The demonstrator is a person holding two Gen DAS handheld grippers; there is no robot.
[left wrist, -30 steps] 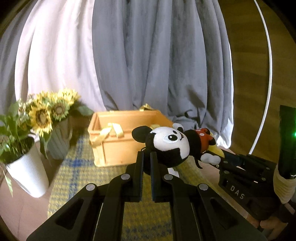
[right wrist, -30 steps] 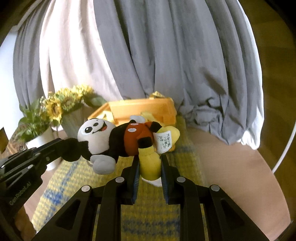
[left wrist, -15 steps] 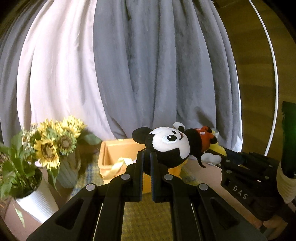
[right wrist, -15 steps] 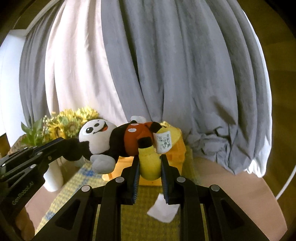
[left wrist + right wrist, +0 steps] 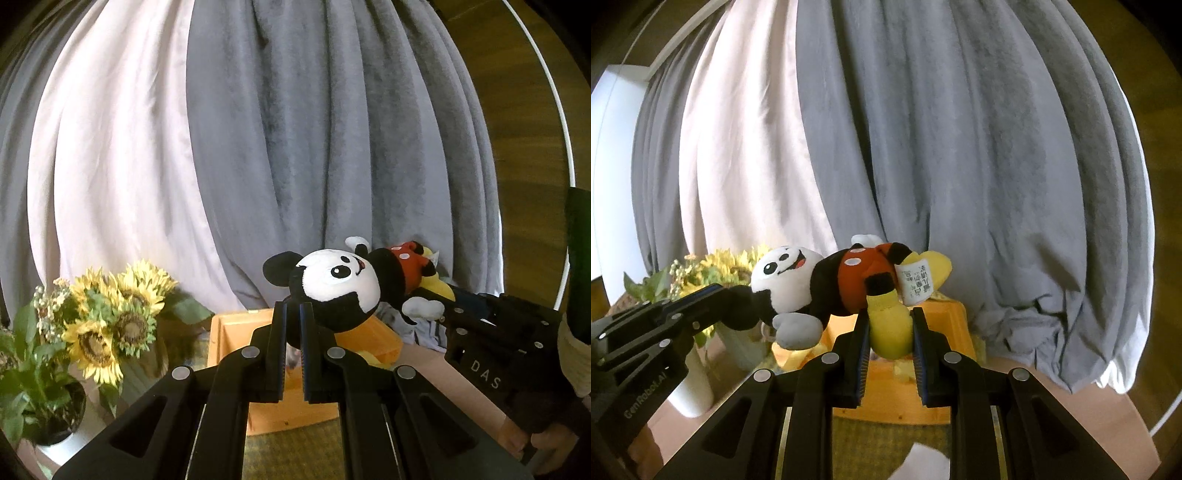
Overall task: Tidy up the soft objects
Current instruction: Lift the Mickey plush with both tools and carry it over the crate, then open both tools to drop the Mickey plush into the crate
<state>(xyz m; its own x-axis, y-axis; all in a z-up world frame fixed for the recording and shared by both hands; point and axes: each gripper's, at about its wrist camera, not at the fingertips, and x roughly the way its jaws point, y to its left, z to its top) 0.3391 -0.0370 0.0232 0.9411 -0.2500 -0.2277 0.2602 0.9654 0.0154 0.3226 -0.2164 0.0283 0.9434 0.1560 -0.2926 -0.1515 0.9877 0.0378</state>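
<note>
- Left wrist view: the background is being filled by grey and pale curtains (image 5: 295, 147), with a wooden wall (image 5: 517, 110) at the right. A sunflower bouquet (image 5: 114, 314) is being shown at the left, and a wooden crate (image 5: 236, 332) on a checked cloth (image 5: 295, 454); something yellow is lying inside. The plush mouse (image 5: 340, 291) is being held aloft over the crate, its ear being clenched by the left gripper (image 5: 291, 321).
- Right wrist view: a white paper (image 5: 923, 461) on the cloth is being shown only here. The toy's yellow foot is being grasped by the right gripper (image 5: 889, 332).
</note>
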